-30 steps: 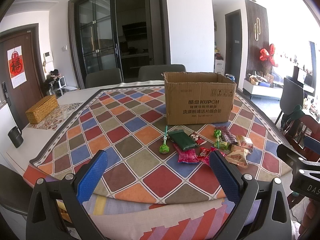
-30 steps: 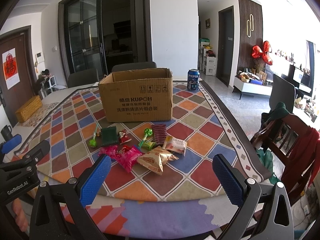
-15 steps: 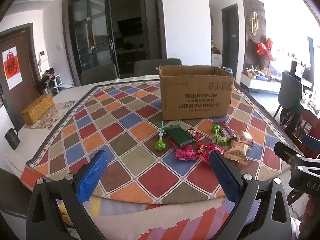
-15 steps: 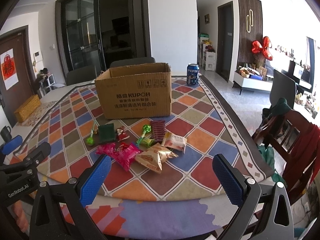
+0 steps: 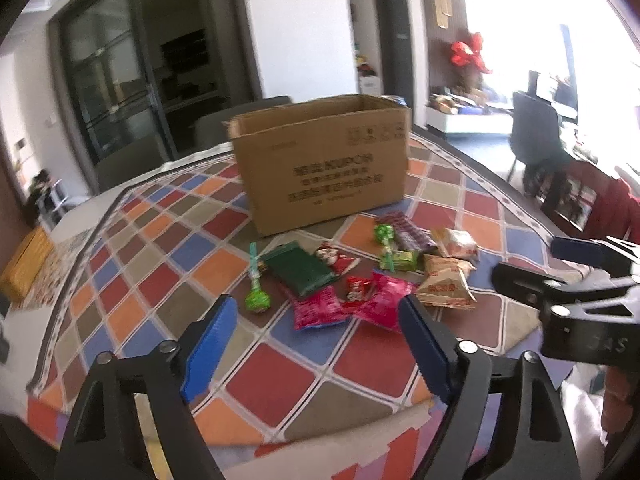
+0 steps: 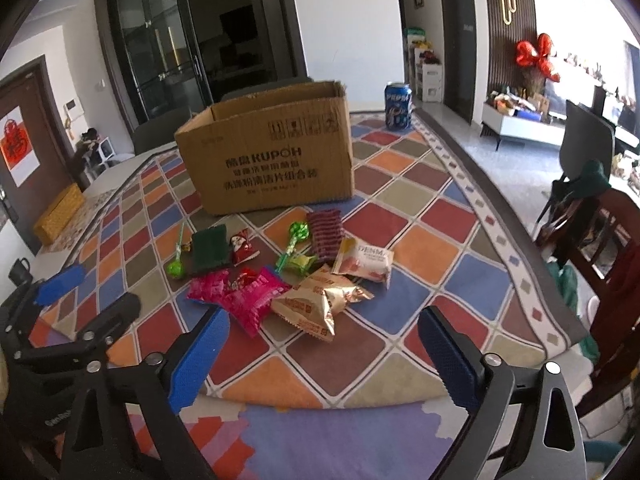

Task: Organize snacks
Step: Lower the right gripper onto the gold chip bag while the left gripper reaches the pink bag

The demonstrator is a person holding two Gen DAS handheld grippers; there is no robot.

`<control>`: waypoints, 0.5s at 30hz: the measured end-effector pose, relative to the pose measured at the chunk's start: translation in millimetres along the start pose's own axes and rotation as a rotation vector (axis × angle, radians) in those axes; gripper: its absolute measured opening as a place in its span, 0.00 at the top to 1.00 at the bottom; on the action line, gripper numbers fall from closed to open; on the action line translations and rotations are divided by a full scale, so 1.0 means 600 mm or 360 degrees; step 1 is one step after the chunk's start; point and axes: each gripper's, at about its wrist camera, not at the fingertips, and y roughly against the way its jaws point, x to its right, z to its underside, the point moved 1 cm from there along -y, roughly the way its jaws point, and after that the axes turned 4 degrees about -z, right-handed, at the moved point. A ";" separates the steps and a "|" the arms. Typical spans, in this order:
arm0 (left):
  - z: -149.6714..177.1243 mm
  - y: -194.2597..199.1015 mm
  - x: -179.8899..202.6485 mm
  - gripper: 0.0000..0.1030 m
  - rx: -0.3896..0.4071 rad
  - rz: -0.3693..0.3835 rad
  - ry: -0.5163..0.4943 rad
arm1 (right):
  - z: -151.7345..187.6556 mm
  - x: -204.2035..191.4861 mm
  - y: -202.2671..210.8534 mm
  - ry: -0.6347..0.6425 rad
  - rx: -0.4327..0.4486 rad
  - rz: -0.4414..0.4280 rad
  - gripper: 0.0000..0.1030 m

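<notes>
Tablecloth (image 6: 400, 216): snacks (image 6: 280, 280) beyond gripper (image 6: 320, 344).

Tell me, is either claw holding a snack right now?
No. The left claw and right claw are both open and empty; the snacks lie on the table.

A lived-in home — the dining area of an apartment. A dining table (image 6: 460, 240) under a colourful diamond-patterned cloth has chairs (image 6: 604, 216) around it, dark glass sliding doors (image 6: 160, 64) stand behind, a red paper decoration hangs on the entry door (image 6: 18, 148), and red balloons (image 6: 534, 56) and a cluttered low cabinet (image 6: 524, 120) mark the living room beyond.
</notes>
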 end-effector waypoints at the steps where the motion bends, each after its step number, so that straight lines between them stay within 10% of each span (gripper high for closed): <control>1: 0.000 -0.005 0.004 0.23 0.0006 0.0016 -0.0025 | -0.002 0.000 -0.006 -0.0004 -0.0014 -0.0010 0.12; 15: -0.005 -0.098 0.052 0.42 -0.0062 0.0204 -0.0174 | -0.026 0.022 -0.106 -0.0175 -0.0164 -0.0087 0.33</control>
